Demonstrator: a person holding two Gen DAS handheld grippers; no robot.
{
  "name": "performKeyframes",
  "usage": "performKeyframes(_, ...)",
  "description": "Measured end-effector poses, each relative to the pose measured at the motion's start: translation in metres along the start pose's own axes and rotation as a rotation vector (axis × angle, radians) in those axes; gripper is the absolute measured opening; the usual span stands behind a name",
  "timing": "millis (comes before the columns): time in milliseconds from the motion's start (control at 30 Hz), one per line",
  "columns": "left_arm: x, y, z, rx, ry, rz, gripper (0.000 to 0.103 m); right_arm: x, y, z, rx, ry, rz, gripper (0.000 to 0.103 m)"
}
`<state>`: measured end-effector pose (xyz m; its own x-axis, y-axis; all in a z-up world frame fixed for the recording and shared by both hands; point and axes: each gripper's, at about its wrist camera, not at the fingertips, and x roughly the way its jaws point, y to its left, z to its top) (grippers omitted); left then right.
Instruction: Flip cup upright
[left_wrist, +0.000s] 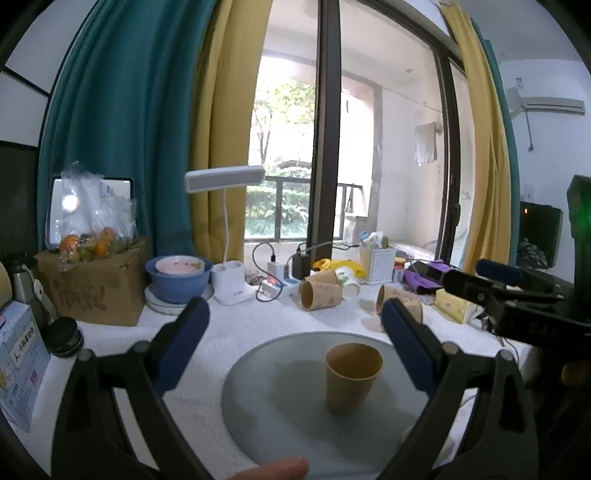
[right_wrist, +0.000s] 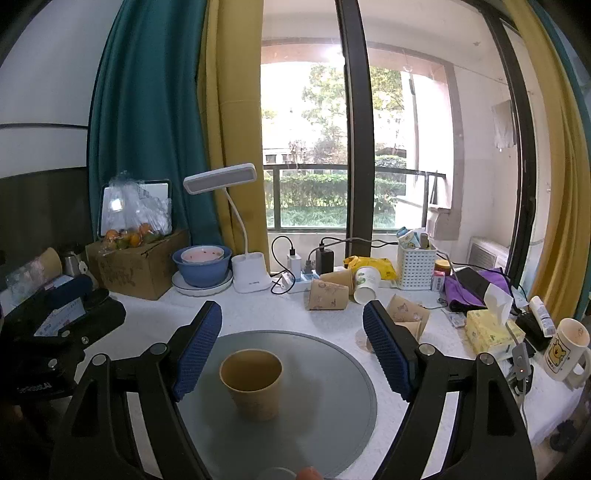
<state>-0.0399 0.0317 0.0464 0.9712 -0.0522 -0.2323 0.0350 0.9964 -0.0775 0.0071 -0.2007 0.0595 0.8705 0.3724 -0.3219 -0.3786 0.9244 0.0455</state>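
Observation:
A brown paper cup (left_wrist: 352, 376) stands upright, mouth up, on a round grey plate (left_wrist: 280, 406). It also shows in the right wrist view (right_wrist: 253, 384) on the same plate (right_wrist: 332, 398). My left gripper (left_wrist: 295, 347) is open and empty, its blue pads wide apart, above and behind the cup. My right gripper (right_wrist: 293, 347) is open and empty, the cup between and below its pads without touching. The right gripper's body shows at the right of the left wrist view (left_wrist: 509, 295).
Several paper cups (left_wrist: 325, 291) lie on their sides behind the plate. A desk lamp (right_wrist: 236, 229), blue bowl (right_wrist: 201, 266), cardboard box (left_wrist: 92, 284), power strip, white basket (right_wrist: 415, 267), tissue pack (right_wrist: 491, 328) and mug (right_wrist: 567, 349) crowd the white table.

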Motion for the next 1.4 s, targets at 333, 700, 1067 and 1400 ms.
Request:
performKeyframes(333, 0.0014, -0.0035, -0.0011, 0.003, 0.005, -0.011, 0.096, 0.0030, -0.0020, -0.0019, 0.008, 0.013, 0.003, 0.082)
performKeyframes(700, 0.0016, -0.0051, -0.0024, -0.002, 0.006, -0.014, 0.096, 0.0048, -0.0022, -0.0029, 0.010, 0.018, 0.004, 0.082)
performKeyframes(1067, 0.0011, -0.0062, -0.0043, -0.011, 0.009, -0.011, 0.096, 0.0064, -0.0021, -0.0038, 0.010, 0.025, 0.005, 0.082)
performKeyframes(1400, 0.0014, -0.0069, -0.0050, -0.012, 0.010, -0.012, 0.096, 0.0066, -0.0020, -0.0038, 0.010, 0.026, 0.006, 0.082)
